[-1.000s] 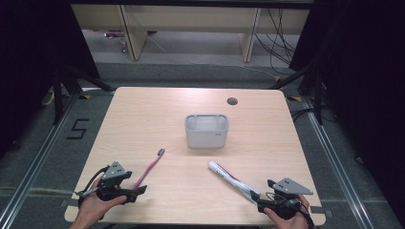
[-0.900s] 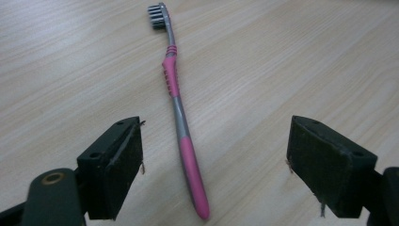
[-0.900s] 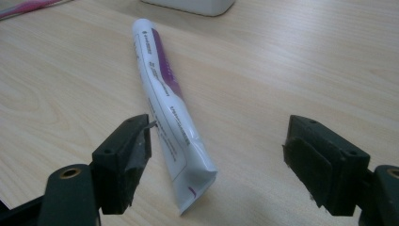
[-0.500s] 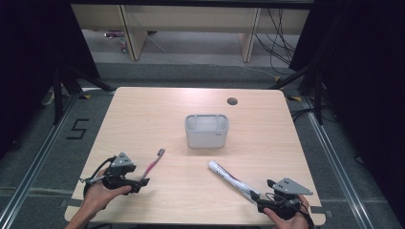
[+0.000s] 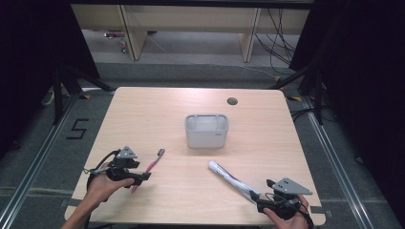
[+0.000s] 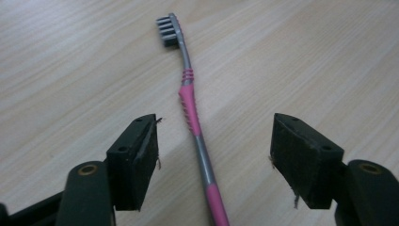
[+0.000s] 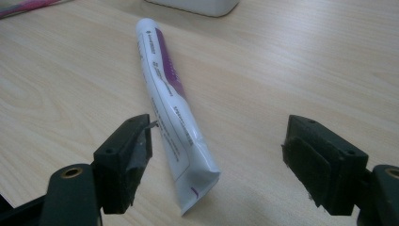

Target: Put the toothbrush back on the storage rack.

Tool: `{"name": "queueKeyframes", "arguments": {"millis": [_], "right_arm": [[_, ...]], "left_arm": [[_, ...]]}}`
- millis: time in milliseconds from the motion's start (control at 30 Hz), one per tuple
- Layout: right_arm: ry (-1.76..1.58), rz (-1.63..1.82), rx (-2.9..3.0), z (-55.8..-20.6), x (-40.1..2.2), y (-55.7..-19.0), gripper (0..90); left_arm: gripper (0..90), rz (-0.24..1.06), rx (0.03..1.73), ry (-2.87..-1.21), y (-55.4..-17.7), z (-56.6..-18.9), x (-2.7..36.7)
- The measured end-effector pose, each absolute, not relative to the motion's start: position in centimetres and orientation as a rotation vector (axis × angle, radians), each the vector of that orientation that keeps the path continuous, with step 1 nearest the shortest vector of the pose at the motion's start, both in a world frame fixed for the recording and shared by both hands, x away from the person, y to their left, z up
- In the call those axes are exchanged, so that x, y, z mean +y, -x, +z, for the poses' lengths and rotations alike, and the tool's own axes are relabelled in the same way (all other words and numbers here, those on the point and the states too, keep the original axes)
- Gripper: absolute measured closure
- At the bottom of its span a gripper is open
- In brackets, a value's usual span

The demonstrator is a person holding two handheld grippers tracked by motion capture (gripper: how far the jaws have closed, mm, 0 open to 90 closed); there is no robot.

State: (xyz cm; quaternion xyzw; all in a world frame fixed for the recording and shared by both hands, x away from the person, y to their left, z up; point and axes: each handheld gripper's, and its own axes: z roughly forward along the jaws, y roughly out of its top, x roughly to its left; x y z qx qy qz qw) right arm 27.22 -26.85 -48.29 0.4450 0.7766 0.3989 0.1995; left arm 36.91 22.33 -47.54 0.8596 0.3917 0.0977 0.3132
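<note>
Left gripper [image 6: 211, 155], jaws just closing round the slim pink-and-grey plastic toothbrush [image 6: 192, 108] w/o contact, may pinch off-centre & flick it.

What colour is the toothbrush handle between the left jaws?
The toothbrush handle is pink with grey sections; the left gripper view shows it best.

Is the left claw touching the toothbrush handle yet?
Apart. The left gripper view shows the toothbrush lying between the left claw's two pads, bare table either side of the handle; the jaws have just been closing.
</note>
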Motion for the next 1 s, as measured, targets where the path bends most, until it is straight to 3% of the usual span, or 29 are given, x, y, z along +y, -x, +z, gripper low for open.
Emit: {"name": "queueKeyframes", "arguments": {"millis": [267,1000], "right_arm": [[-1.269,1.141,2.178,-48.3,-26.8,-27.2,24.7],[-1.277,1.123,2.183,-48.4,-26.5,-27.1,24.9]], "left_arm": [[46.2,0.231,1.012,-2.350,-38.0,-47.3,21.8],[65.0,0.143,1.024,-2.545,-40.6,-47.3,19.9]]}}
